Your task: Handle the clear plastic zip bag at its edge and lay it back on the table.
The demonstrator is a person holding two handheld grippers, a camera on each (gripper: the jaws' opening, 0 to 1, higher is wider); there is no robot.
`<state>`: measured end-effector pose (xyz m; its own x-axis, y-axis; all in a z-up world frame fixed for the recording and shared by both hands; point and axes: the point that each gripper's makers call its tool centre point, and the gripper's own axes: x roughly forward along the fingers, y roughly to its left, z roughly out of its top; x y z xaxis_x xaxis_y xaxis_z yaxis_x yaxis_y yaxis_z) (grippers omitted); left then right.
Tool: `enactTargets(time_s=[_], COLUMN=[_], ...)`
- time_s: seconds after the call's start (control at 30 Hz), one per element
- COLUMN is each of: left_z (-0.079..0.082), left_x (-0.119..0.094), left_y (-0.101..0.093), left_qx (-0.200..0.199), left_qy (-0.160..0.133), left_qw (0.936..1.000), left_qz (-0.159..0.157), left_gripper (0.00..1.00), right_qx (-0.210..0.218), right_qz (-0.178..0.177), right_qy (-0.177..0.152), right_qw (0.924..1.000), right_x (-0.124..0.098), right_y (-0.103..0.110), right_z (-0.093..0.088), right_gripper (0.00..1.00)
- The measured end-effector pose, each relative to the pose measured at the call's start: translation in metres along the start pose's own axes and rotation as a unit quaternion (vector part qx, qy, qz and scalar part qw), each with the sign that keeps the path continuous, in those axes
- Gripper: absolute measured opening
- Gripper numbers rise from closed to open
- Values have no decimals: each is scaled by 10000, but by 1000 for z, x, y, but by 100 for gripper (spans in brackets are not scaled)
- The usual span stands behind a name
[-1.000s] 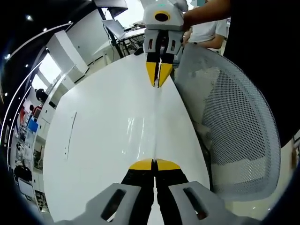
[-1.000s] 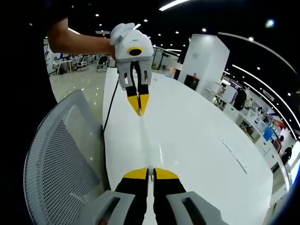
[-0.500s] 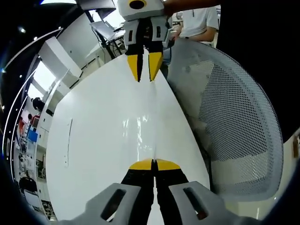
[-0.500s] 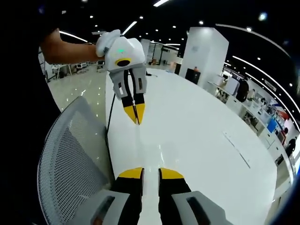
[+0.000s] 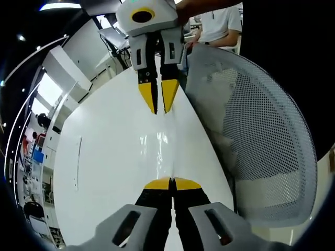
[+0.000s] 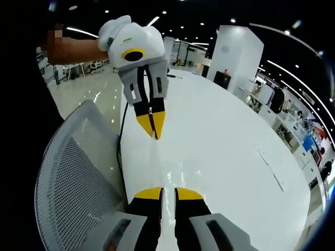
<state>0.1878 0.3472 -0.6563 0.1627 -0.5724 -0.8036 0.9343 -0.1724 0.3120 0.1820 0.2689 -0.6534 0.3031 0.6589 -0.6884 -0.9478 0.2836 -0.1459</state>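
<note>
The clear plastic zip bag (image 5: 159, 142) lies stretched over the white table (image 5: 104, 157), visible mostly as glints and a thin edge line. My left gripper (image 5: 172, 181) is shut on its near edge. In the right gripper view the same left gripper (image 6: 152, 130) comes in from the top, pinching the bag (image 6: 166, 166). My right gripper (image 6: 168, 191) stands open, its yellow fingertips apart on either side of the bag's edge. In the left gripper view that right gripper (image 5: 158, 110) hangs over the bag's far end with a gap between its fingers.
A grey mesh chair back (image 5: 261, 130) presses against the table's long side, also seen as the chair (image 6: 78, 172) in the right gripper view. A black cable (image 6: 122, 123) runs along that table edge. A person in a white shirt (image 5: 225, 26) stands behind. Office furniture lines the background.
My right gripper went from shut on the bag's edge to open and let it go. The two grippers have come closer together. The left gripper stays shut on the bag.
</note>
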Motion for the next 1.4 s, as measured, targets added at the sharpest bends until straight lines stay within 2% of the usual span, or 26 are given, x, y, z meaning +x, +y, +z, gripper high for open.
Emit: enactTargets(time_s=[0.3,0.63,0.73,0.83,0.93,1.2,1.4], left_z=[7,17,17,14,21,31,46], left_x=[0,-1,-1,0,-5,-17,-16], left_y=[3,7,9,8,10,10,4], left_qx=[-30,63,46,90,45,221,515], left_qy=[-133,-199,-193,-122,-259,-364,-425], left_qw=[9999,9996,9996,9997,9994,9989,9976], left_qz=[74,186,217,202,212,179,157], left_gripper=[0,0,0,0,1,12,11], right_qx=[217,538,576,836,857,951,994], right_qz=[166,253,291,357,315,321,310], right_qy=[94,-19,-27,-74,-45,-104,-104], right_qw=[9996,9982,9979,9958,9958,9949,9945], right_x=[6,11,13,14,15,15,16], right_y=[10,20,24,27,24,20,17], right_z=[-8,-8,-9,-8,-9,-2,-1], right_gripper=[4,5,0,0,0,0,0])
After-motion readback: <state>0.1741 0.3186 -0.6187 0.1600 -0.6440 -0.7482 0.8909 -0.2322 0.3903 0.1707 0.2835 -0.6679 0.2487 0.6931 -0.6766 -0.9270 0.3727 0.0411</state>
